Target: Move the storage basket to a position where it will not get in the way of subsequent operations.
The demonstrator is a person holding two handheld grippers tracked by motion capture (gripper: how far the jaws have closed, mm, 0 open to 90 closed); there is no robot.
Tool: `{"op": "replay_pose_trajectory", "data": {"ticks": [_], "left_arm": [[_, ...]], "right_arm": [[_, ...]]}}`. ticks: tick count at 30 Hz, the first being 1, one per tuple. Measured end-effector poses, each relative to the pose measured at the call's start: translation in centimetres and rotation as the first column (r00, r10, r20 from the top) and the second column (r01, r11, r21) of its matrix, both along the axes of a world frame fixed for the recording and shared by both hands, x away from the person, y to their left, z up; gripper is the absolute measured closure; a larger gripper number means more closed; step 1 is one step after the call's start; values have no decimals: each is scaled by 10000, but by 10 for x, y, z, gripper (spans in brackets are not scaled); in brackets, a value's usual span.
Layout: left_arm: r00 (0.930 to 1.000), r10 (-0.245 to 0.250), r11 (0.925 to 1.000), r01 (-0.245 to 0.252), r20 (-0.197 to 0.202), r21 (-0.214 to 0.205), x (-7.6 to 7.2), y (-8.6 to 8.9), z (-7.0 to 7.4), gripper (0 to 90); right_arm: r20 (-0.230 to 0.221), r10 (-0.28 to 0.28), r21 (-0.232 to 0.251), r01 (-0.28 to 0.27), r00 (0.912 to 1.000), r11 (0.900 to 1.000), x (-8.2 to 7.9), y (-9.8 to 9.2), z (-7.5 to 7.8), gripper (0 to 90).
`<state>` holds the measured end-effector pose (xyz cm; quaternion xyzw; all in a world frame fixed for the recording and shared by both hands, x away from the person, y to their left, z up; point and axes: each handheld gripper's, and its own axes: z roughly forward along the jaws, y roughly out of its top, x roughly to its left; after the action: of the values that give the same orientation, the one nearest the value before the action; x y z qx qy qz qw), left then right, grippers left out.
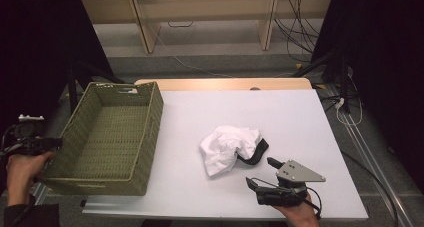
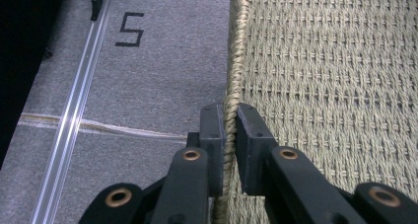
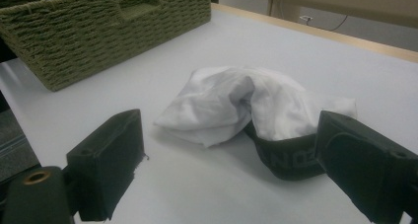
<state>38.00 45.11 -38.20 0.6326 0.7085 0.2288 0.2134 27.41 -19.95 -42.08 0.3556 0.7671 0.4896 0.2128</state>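
An olive woven basket (image 1: 152, 122) stands on the left side of the white table (image 1: 300, 117), hanging over its left edge. My left gripper (image 1: 55, 143) is at the basket's left wall; in the left gripper view its jaws (image 2: 230, 118) are shut on the braided rim (image 2: 235, 61), one pad outside and one inside. A crumpled white garment (image 1: 227, 147) with a black waistband (image 1: 257, 152) lies mid-table. My right gripper (image 1: 260, 172) rests just in front of it, open, with the garment (image 3: 231, 100) ahead of its wide jaws (image 3: 229, 135) and untouched.
The basket (image 3: 98, 31) is empty inside. Grey floor with a metal rail (image 2: 74, 115) lies below the table's left edge. A wooden desk frame (image 1: 205, 17) and cables (image 1: 300, 32) are beyond the far edge.
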Motion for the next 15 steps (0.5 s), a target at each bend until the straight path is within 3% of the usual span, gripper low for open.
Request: {"op": "replay_pose_trajectory", "data": {"ticks": [6,15], "left_arm": [[9998,-198,9990,196,-50,-391,2,-2,2,843],[9992,-390,9987,393,94,-319,12,-14,1,848]], "right_arm": [[21,-40,-5,40,10000,10000,0,1,0,125],[12,-45,-36,45,10000,10000,-1,0,0,125]]}}
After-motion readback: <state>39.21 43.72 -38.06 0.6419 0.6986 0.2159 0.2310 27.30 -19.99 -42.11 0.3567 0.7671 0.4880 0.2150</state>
